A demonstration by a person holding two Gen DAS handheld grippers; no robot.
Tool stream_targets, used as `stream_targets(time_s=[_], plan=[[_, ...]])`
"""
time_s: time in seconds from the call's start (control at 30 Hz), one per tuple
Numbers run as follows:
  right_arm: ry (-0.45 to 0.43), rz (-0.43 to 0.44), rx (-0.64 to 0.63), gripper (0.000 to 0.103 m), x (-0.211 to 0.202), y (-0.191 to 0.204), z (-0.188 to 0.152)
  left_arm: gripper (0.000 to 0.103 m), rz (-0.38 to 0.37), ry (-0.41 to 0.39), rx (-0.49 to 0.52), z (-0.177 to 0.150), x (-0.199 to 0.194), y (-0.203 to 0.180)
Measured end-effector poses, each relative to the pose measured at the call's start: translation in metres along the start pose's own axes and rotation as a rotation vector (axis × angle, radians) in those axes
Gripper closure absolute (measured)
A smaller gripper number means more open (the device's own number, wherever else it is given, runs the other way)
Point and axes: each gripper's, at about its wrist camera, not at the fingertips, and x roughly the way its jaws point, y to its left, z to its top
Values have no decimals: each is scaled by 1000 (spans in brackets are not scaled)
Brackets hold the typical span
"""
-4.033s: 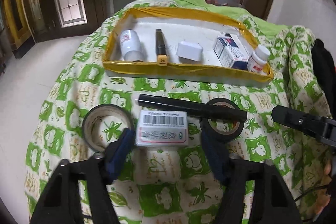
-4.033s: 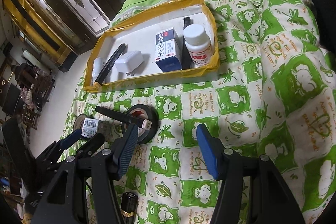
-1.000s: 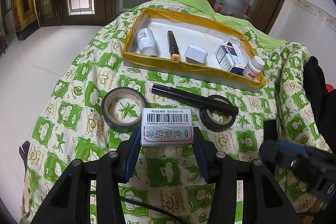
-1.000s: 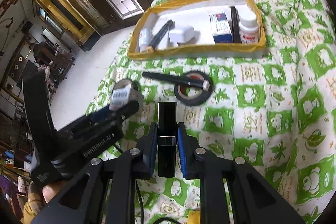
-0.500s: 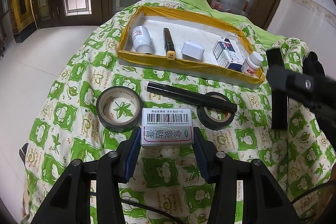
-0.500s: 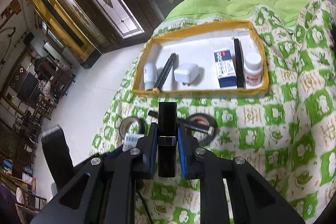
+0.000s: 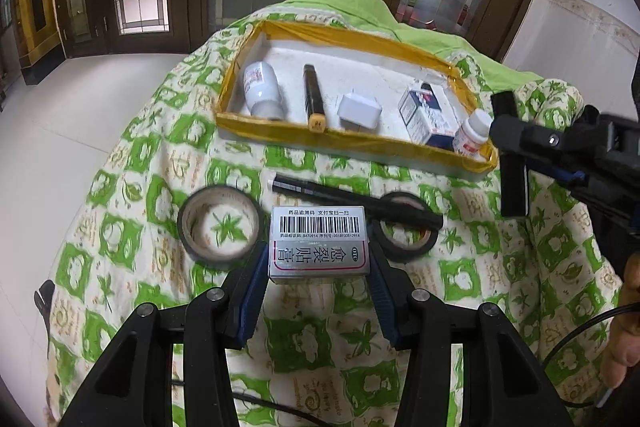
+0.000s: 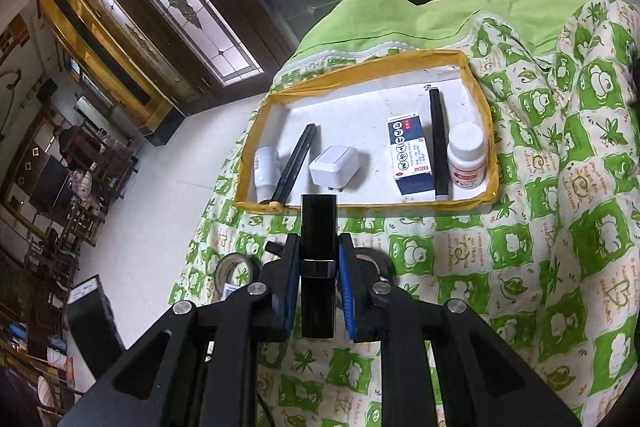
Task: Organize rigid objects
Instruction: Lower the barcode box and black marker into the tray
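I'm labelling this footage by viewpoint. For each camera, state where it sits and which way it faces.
Left wrist: sits on the left gripper, looking forward and down across the quilt to the yellow-edged tray; its own fingers clamp a silver barcode box, and the right gripper shows at the right edge.
Right wrist: sits on the right gripper, higher up, facing the tray; its fingers clamp a black stick.
Shared: tray contents, such as the white adapter.
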Motion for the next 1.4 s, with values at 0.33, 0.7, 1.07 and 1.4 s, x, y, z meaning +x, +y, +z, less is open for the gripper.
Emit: stream_targets(time_s=[0.33, 0.7, 1.07, 1.4], plan=[[19, 4, 15, 86, 23, -8, 32, 53, -14, -15, -17, 56, 9, 14], [46, 10, 20, 86, 61, -24, 78, 53, -10, 10, -77, 134, 53, 30], [85, -8, -57, 86, 117, -27, 118, 52, 65, 21, -39, 186, 108, 30], [123, -70, -138, 86, 160, -19, 124, 52, 78, 44, 3, 197, 143, 27]])
